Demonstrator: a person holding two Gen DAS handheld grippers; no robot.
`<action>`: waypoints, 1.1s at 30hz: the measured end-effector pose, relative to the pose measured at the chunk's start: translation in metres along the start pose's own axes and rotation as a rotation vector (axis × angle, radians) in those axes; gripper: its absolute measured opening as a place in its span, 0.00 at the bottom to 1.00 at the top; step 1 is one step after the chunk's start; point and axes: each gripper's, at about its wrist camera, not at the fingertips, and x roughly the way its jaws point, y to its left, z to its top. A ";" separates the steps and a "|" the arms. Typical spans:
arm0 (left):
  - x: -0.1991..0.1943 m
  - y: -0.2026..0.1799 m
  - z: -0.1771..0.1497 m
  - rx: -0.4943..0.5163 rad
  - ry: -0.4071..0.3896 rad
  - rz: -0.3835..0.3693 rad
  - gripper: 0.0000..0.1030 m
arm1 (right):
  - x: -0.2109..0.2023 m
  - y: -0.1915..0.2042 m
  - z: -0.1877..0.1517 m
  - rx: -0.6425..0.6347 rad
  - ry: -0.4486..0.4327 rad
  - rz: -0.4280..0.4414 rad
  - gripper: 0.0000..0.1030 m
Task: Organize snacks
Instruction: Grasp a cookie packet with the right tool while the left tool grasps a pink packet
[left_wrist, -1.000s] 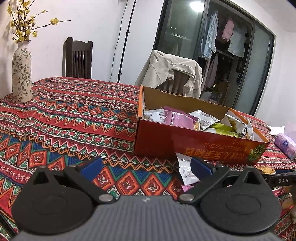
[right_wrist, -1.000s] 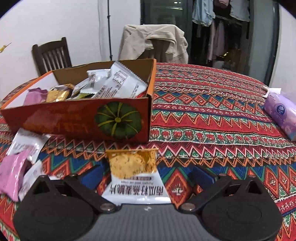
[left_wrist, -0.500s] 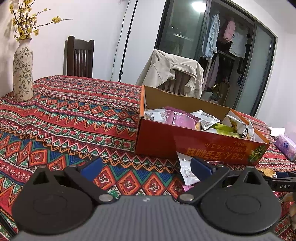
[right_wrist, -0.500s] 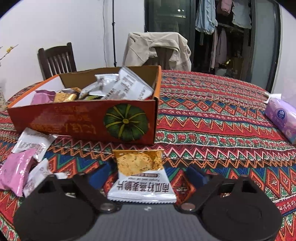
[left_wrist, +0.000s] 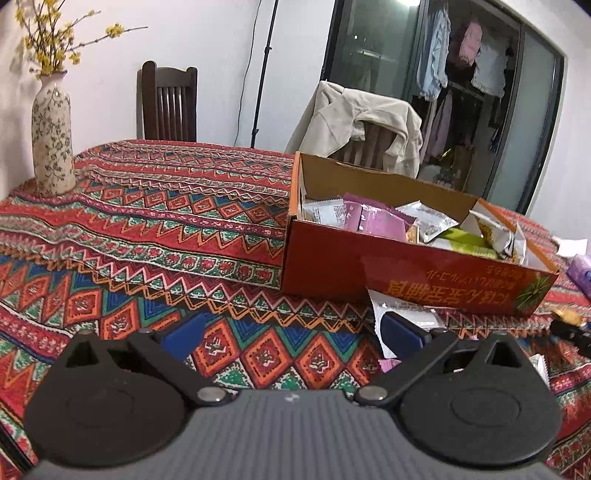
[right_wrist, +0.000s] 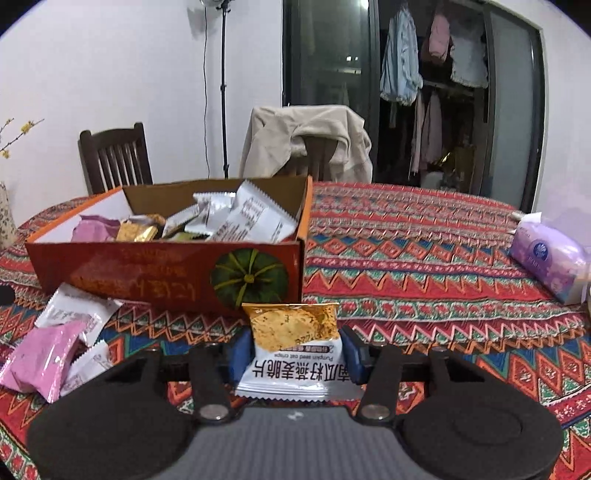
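The right gripper (right_wrist: 293, 354), wide apart a second ago, is being closed onto the pumpkin-seed crisp packet (right_wrist: 291, 349) just before the snack box (right_wrist: 166, 273) (boxing seemingly next), while the left gripper (left_wrist: 291, 332) is being held open, empty; pad contact is partly hidden

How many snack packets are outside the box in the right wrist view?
4. One orange-and-white packet sits between the right gripper's closing jaws; a white packet, a pink packet and a second white packet lie left, before the box. More may be hidden.
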 end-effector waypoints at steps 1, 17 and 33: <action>-0.002 -0.003 0.001 0.006 -0.001 0.007 1.00 | -0.002 -0.001 0.000 0.002 -0.009 0.004 0.48; -0.006 -0.098 -0.010 0.103 0.071 -0.088 1.00 | -0.017 -0.004 0.000 0.022 -0.087 0.056 0.49; 0.019 -0.110 -0.031 0.085 0.164 0.089 1.00 | -0.023 -0.005 -0.001 0.023 -0.102 0.097 0.49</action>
